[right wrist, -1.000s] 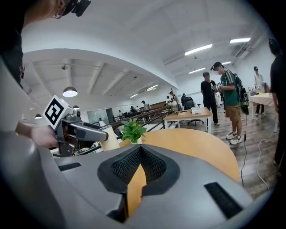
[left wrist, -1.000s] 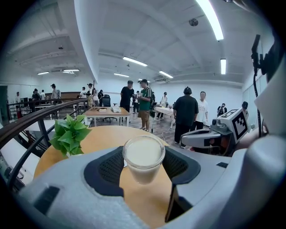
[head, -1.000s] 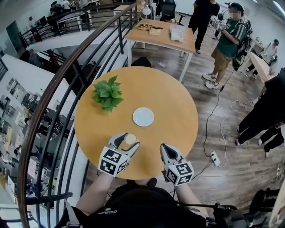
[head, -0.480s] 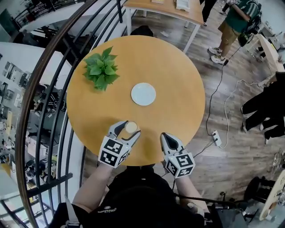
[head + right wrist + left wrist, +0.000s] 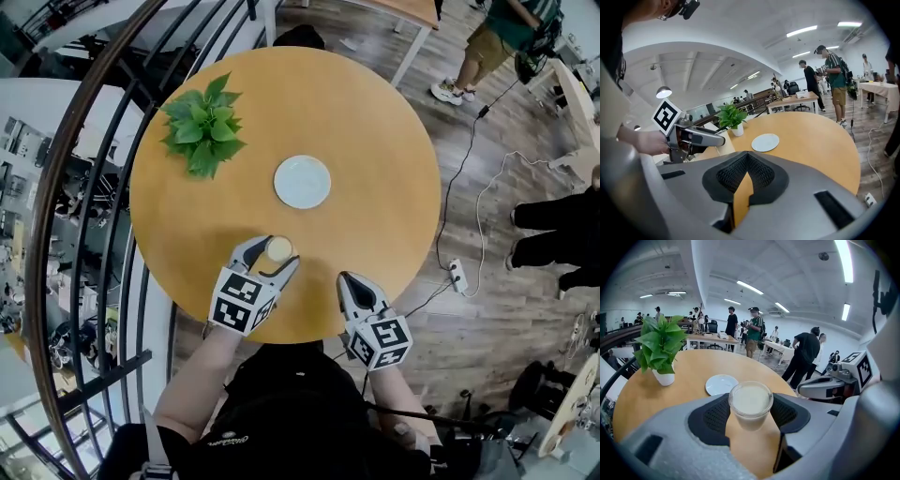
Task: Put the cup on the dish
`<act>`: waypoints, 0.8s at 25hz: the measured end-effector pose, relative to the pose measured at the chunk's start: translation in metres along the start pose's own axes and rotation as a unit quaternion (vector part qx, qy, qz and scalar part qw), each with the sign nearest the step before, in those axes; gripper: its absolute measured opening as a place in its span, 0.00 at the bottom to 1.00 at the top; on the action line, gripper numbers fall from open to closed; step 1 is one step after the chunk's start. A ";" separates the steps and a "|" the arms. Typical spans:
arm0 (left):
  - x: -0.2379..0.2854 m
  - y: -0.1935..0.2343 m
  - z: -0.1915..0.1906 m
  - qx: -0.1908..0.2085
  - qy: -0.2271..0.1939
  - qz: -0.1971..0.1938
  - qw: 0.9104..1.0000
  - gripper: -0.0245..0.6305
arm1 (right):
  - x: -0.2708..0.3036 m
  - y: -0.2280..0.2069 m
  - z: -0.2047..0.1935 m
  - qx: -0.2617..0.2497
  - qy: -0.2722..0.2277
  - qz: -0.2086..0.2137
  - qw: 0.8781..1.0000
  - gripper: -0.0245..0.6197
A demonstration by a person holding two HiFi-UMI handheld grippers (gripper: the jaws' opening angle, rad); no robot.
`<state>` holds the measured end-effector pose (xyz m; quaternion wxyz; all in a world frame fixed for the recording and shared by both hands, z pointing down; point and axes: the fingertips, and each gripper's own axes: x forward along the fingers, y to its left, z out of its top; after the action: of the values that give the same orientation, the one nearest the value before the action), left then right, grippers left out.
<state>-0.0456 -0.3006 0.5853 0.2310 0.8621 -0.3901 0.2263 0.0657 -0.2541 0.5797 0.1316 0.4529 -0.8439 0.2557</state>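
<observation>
A translucent cup (image 5: pixel 278 248) with a creamy top stands between the jaws of my left gripper (image 5: pixel 273 255), near the front edge of the round wooden table (image 5: pixel 375 141). In the left gripper view both pads press against the sides of the cup (image 5: pixel 751 400), so the left gripper (image 5: pixel 750 420) is shut on it. The white dish (image 5: pixel 302 181) lies bare at the table's middle, a short way beyond the cup. It also shows as dish (image 5: pixel 721 384) and dish (image 5: pixel 765 142). My right gripper (image 5: pixel 350 284) rests to the right of the cup, shut and holding nothing (image 5: pixel 746 177).
A potted green plant (image 5: pixel 202 127) stands at the table's far left. A curved dark railing (image 5: pixel 84 187) runs along the left side. On the wooden floor to the right are a power strip (image 5: pixel 457 275), a cable, and people standing.
The head view has tilted, so the table sits higher and larger in the frame. The cup stays between the left jaws; both grippers keep roughly the same places.
</observation>
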 end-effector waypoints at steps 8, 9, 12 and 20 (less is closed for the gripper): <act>0.053 0.031 0.014 0.035 0.029 -0.001 0.999 0.44 | 0.000 -0.023 -0.006 0.017 0.011 -0.019 1.000 0.04; 0.061 0.036 0.018 0.035 0.030 0.000 0.999 0.44 | 0.000 -0.026 -0.007 0.018 0.012 -0.021 1.000 0.04; 0.090 0.055 0.031 0.051 0.034 0.011 0.998 0.44 | -0.001 -0.034 -0.010 0.020 0.017 -0.026 0.999 0.04; 0.159 0.095 0.055 0.066 0.063 0.024 0.995 0.44 | -0.011 -0.058 -0.019 0.037 0.027 -0.046 0.998 0.04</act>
<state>-0.0138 -0.4789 0.6534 0.1919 0.8497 -0.3797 0.3114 0.1198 -0.2625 0.6092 0.1492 0.4891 -0.8081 0.2924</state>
